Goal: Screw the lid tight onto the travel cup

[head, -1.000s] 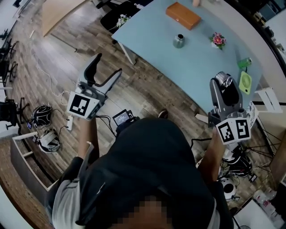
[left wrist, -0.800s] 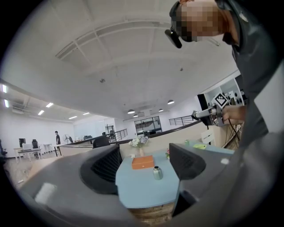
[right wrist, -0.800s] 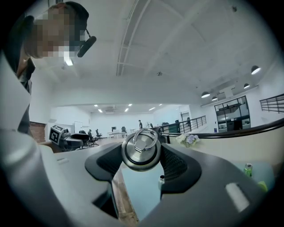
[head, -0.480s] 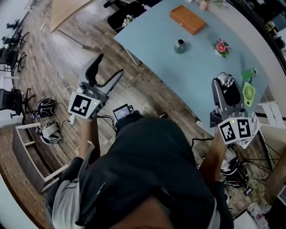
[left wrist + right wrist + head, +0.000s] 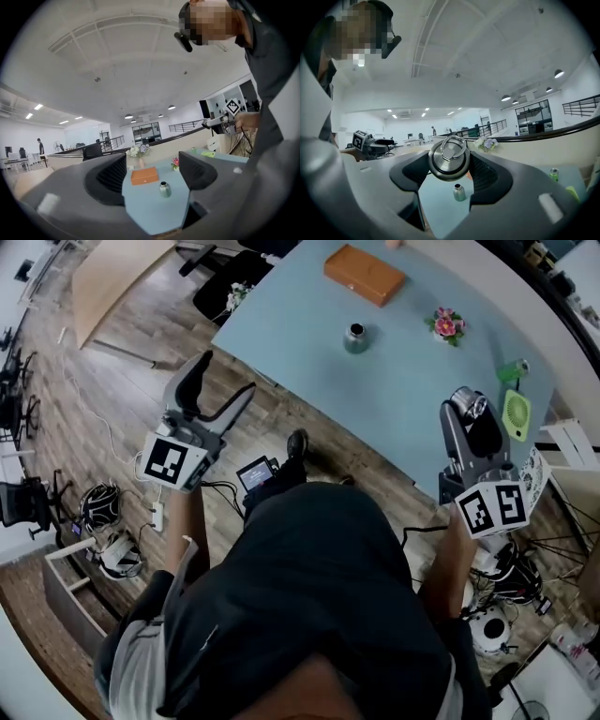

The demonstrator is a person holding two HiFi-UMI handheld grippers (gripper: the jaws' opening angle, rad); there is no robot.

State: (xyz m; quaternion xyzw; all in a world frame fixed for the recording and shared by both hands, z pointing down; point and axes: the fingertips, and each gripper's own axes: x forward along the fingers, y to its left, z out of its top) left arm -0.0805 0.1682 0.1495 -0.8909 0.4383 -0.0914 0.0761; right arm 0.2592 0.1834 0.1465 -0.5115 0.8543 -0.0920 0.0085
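Gripping the steel lid (image 5: 449,158) by its rim, the right gripper (image 5: 472,423) has both jaws closed against it, at the near edge of the pale blue table (image 5: 403,381). The left gripper (image 5: 225,379) hangs over the wooden floor (image 5: 122,381), jaws wide apart and empty. The travel cup (image 5: 355,337) stands upright and uncapped mid-table, near an orange box (image 5: 365,274).

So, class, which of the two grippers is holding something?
The right gripper: its jaws clamp the round steel lid with the ring. The left gripper has its jaws apart, empty.
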